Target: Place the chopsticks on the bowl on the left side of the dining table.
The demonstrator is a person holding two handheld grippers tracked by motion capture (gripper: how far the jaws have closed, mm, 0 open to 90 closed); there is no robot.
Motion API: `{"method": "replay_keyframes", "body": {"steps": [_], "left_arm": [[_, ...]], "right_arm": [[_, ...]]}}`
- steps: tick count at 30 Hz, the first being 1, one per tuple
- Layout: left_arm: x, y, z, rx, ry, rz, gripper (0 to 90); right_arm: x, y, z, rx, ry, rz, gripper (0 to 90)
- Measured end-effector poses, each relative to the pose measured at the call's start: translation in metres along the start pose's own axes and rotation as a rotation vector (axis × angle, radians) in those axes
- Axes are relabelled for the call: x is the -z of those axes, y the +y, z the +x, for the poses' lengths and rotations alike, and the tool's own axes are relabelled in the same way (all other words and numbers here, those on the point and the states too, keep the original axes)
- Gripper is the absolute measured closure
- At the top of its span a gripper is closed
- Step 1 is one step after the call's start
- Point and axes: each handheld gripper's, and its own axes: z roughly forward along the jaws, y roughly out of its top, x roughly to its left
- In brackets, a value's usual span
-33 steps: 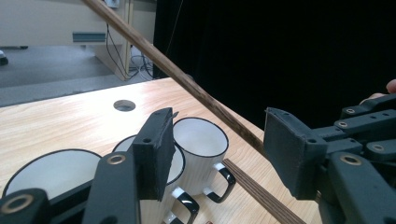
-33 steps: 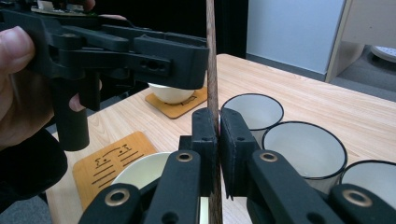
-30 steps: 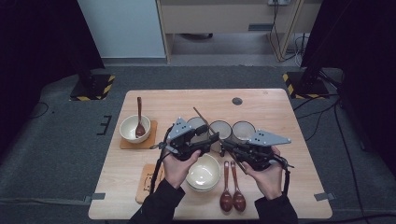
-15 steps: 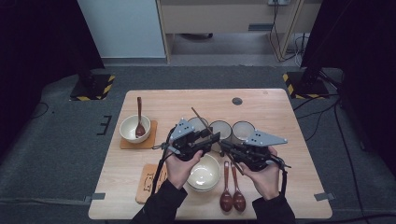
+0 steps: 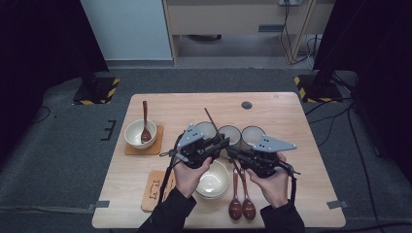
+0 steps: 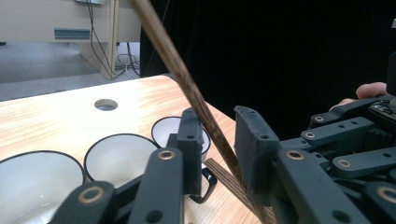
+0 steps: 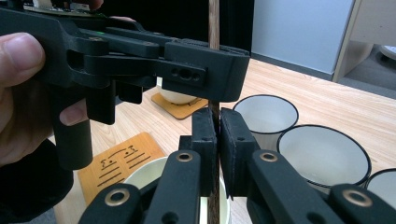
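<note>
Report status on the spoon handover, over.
Right gripper shut on the wooden spoon handle. Left gripper jaws have just been closing around it, one pad against the handle, a gap at the other. Cups behind, bowl below; nothing blocking.

Grainy dark wooden spoon (image 6: 187, 84); matt black plastic jaws.

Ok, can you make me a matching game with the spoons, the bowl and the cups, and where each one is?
Things:
1. upright spoon
2. left bowl
3. pair of spoons
4. row of cups

Places:
A. lying flat on the table
B. behind both tongs
C. on a coaster, with a spoon in it
D. clamped in the right tongs

Pairs: 1-D, 2-C, 3-A, 4-B
</note>
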Motion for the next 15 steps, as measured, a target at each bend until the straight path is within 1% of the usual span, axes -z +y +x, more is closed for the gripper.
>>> {"method": "replay_keyframes", "body": {"steps": [3,6,8,15], "left_arm": [[0.0008,0.0007,-0.0011,0.004,-0.019,-0.010,77.0],[0.0024,0.0017,-0.0049,-0.004,-0.049,-0.022,81.9],[0.0034,0.0026,-0.0076,-0.018,-0.048,-0.024,83.6],[0.0057,0.0051,-0.0088,-0.035,-0.047,-0.028,83.9]], "right_arm": [[-0.0007,-0.0005,0.0005,0.001,0.001,-0.004,85.1],[-0.0017,-0.0006,0.0019,0.001,0.006,-0.015,85.0],[-0.0026,-0.0002,0.0031,0.006,0.009,-0.019,85.0],[-0.0018,0.0010,0.0045,0.005,0.016,-0.037,84.9]]}}
